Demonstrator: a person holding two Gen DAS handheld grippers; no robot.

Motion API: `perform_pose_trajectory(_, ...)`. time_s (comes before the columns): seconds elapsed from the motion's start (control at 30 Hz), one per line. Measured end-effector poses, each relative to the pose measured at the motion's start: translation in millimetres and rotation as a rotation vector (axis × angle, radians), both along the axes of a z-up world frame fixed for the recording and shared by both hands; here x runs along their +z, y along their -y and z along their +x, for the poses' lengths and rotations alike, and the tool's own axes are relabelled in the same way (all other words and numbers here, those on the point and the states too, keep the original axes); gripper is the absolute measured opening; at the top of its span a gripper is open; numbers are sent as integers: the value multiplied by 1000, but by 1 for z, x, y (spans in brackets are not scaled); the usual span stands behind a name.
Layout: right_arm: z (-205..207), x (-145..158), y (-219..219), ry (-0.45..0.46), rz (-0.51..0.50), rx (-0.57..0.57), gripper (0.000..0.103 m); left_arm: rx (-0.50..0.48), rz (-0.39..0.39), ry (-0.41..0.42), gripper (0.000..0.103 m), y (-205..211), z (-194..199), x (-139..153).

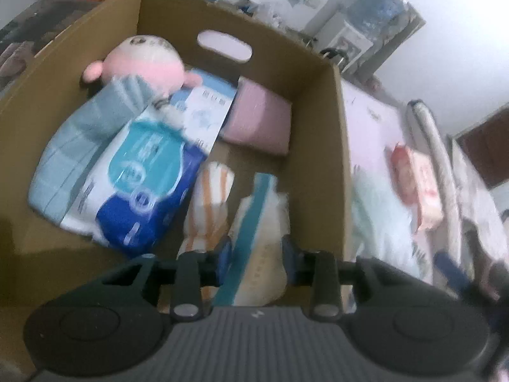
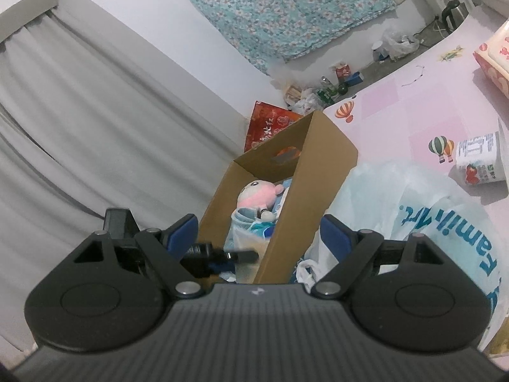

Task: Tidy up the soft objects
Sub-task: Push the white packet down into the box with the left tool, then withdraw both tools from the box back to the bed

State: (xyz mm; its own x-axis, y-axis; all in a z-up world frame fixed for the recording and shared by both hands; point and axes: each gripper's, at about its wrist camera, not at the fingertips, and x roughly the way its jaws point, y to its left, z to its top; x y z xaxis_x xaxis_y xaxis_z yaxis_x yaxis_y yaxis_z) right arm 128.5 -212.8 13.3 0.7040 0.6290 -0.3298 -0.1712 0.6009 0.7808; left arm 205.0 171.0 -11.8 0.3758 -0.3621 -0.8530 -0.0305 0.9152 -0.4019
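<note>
Left tongs (image 1: 256, 254) seemingly grip a cream pack (image 1: 264, 238) over the box (image 1: 318, 102); right tongs (image 2: 259, 232) gape

The whole left wrist view is smeared, so the print on the blue wipes pack (image 1: 140, 187) inside the cardboard box (image 1: 318, 102) cannot be read. The pack covers most of the plush toy (image 1: 143, 60) behind it. From the right wrist view, the box's near wall hides most of its contents.
</note>
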Motion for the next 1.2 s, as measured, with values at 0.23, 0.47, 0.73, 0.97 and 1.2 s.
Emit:
perform_pose_trajectory(0.23, 1, -4, -4, -1, 15, 19, 85, 31, 26, -36, 72, -10, -12, 7)
perform_pose_trajectory(0.47, 3, -13, -2, -13, 36, 18, 85, 88, -61, -172, 79, -19, -11, -9)
perform_pose_trajectory(0.73, -5, -16, 5, -12, 35, 3, 85, 144, -134, -186, 79, -17, 10, -36)
perform_pose_trajectory(0.97, -7, -21, 12, -26, 42, -21, 85, 157, -150, -136, 79, -12, 26, -40)
perform_pose_trajectory(1.2, -14, -22, 17, -30, 43, -40, 85, 119, -133, -133, 81, -3, 26, -34)
